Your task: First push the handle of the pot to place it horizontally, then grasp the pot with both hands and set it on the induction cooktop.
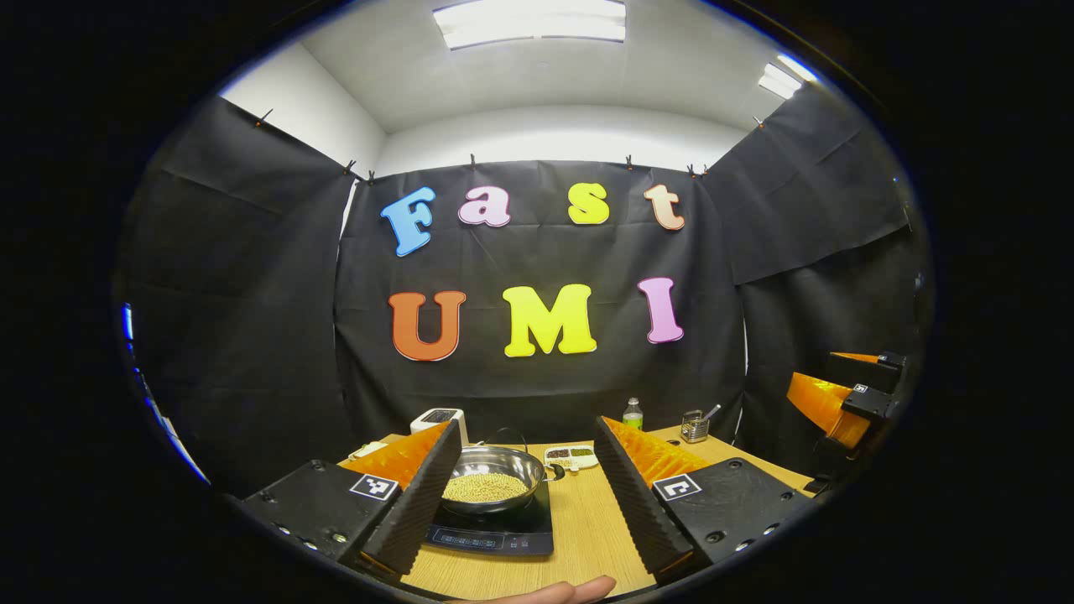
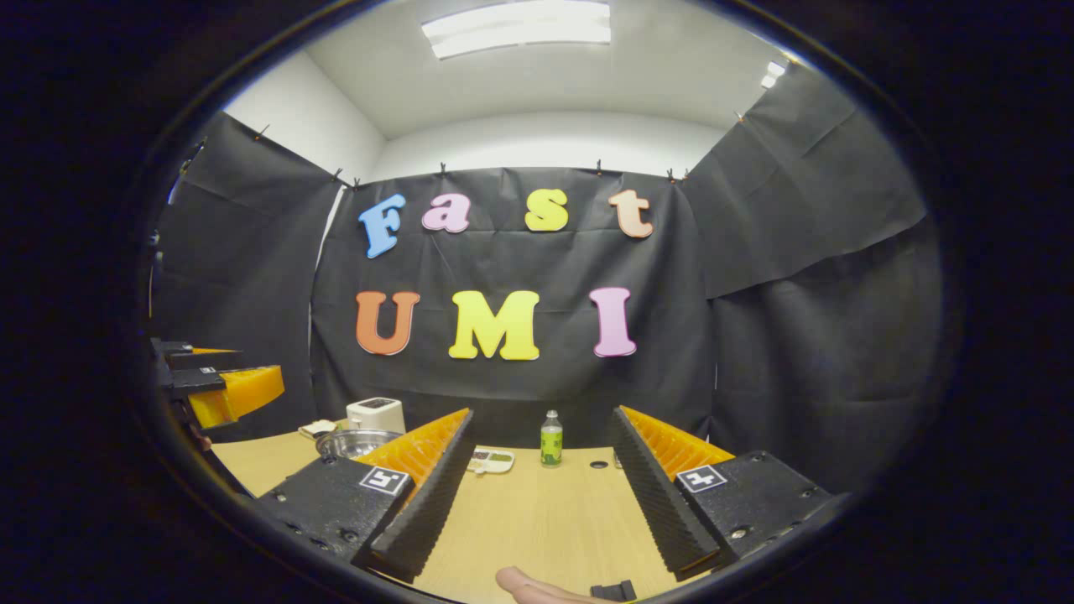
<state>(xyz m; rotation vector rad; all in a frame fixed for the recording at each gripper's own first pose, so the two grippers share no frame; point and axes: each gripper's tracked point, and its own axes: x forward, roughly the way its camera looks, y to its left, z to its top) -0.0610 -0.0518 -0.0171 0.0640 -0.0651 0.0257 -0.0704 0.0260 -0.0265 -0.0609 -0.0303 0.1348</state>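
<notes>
A steel pot holding yellowish beans sits on the black induction cooktop on the wooden table. A short dark handle sticks out at its right rim. My left gripper hovers open just in front of the pot, and one finger covers the pot's left edge. In the right gripper view the pot lies off to the left, partly behind a finger. My right gripper is open over bare table, with nothing between its fingers. The same gripper shows at the far right of the left gripper view.
A small green-labelled bottle, a divided dish and a white appliance stand along the back of the table. A metal utensil holder stands at the back right. A person's fingertip shows at the bottom edge.
</notes>
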